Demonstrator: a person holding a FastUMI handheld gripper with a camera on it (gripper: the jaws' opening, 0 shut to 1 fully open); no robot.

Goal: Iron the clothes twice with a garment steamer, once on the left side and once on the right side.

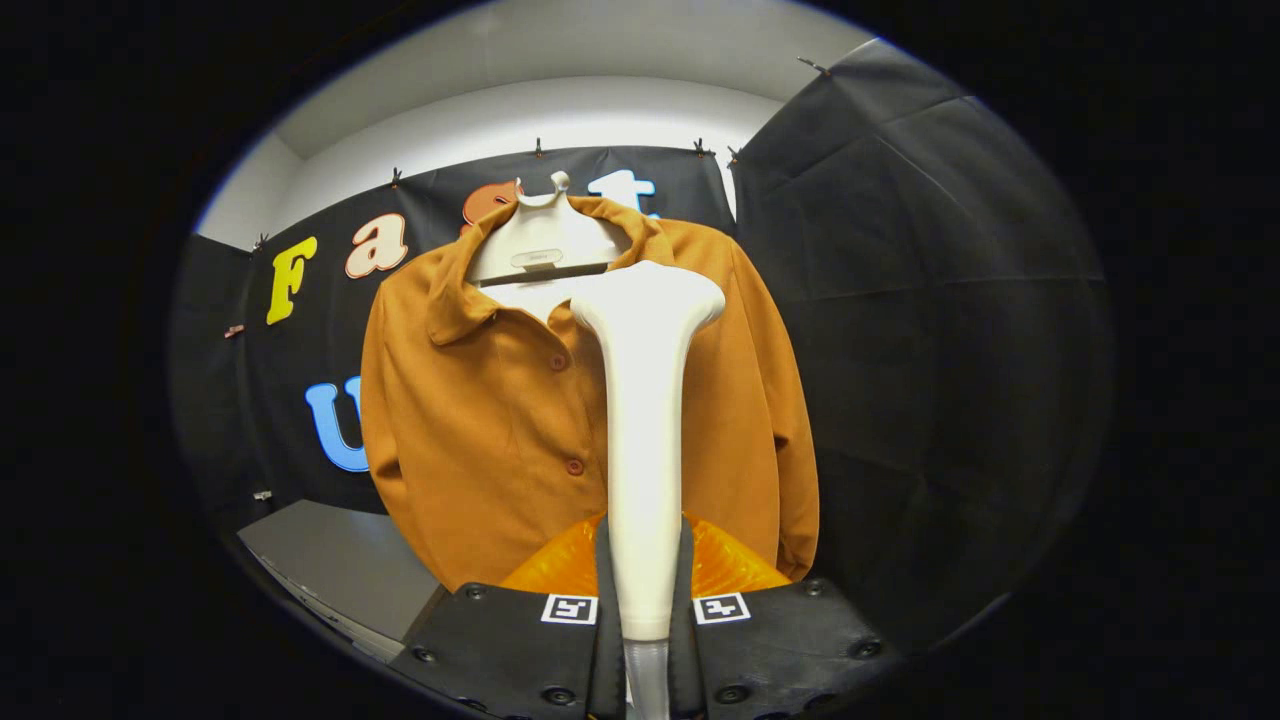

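Note:
An orange button-up shirt (500, 420) hangs on a white hanger (545, 245) against the booth wall. My gripper (645, 590) is shut on the handle of a white garment steamer (645, 400), which stands upright between the fingers. The steamer's wide head (650, 295) reaches up to the collar, just right of the button line, close to the shirt's front. Whether the head touches the cloth I cannot tell. The steamer hides a strip of the shirt's right half.
A grey table surface (330, 565) lies low to the left of the fingers, below the shirt's sleeve. The black cloth wall (930, 350) closes in on the right side.

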